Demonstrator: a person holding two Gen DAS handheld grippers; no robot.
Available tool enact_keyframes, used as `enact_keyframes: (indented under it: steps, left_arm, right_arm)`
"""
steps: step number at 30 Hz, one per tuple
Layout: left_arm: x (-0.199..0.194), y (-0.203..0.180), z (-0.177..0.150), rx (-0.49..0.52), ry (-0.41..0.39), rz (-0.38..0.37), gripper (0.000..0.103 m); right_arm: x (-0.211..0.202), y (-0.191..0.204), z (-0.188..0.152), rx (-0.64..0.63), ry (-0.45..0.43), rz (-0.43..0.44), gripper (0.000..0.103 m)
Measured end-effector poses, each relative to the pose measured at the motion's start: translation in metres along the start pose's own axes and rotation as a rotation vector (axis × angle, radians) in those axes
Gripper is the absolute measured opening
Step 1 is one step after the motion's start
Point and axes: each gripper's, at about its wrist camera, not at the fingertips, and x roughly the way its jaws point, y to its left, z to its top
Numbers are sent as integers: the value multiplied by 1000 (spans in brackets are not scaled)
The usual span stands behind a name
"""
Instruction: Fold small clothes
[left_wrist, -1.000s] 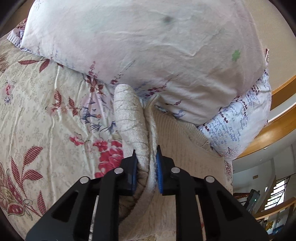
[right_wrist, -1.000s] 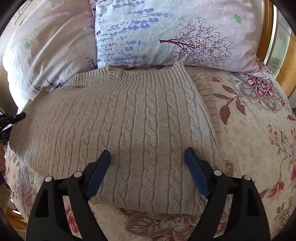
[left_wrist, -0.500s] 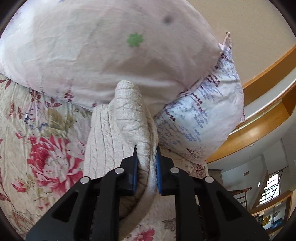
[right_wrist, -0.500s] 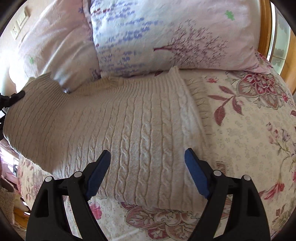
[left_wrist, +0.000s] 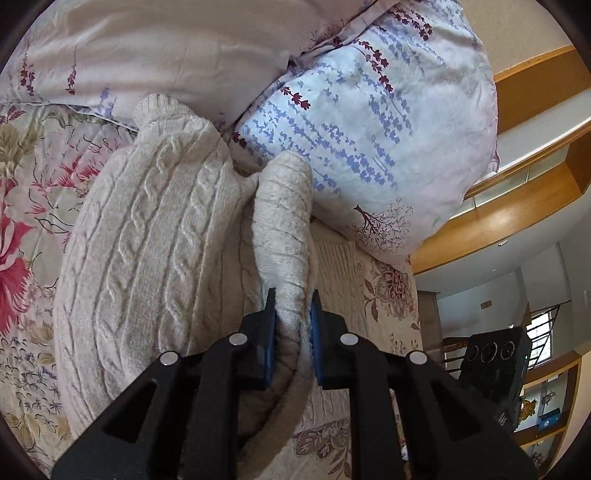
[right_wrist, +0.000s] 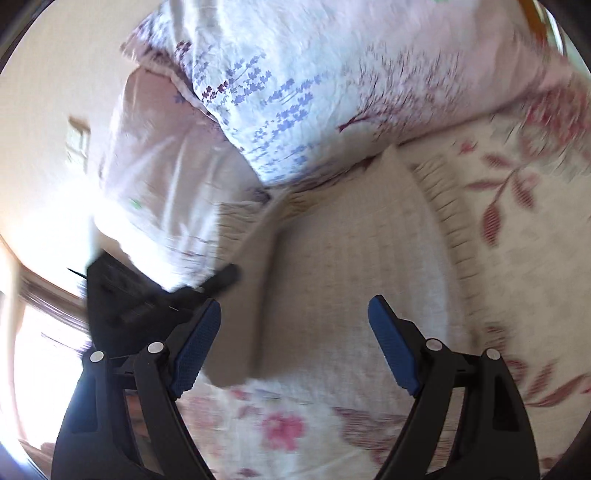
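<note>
While pinched on a bunched sweater edge, left gripper carrying the fold over the cable-knit sweater.
Lies on the floral bedspread below the pillows, long axis toward them (right view blurred); right gripper spread wide, empty, hovering over its near hem.

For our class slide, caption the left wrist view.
Left claw shut on cream sweater, pillows behind.
</note>
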Motion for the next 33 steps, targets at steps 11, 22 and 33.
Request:
enact_keyframes:
  steps: [11,22,33]
  left_arm:
    - [-49,22,5,-67,-60,-135,45]
    - [-73,86,2,-39,-59,279,59]
    - [-73,79,-8,-12,-48,243,68]
  right_arm:
    - [66,-7,10,193,182,126,80]
    - [97,17,5,136,255,99,54]
    - [115,45,13,32,157,31,18]
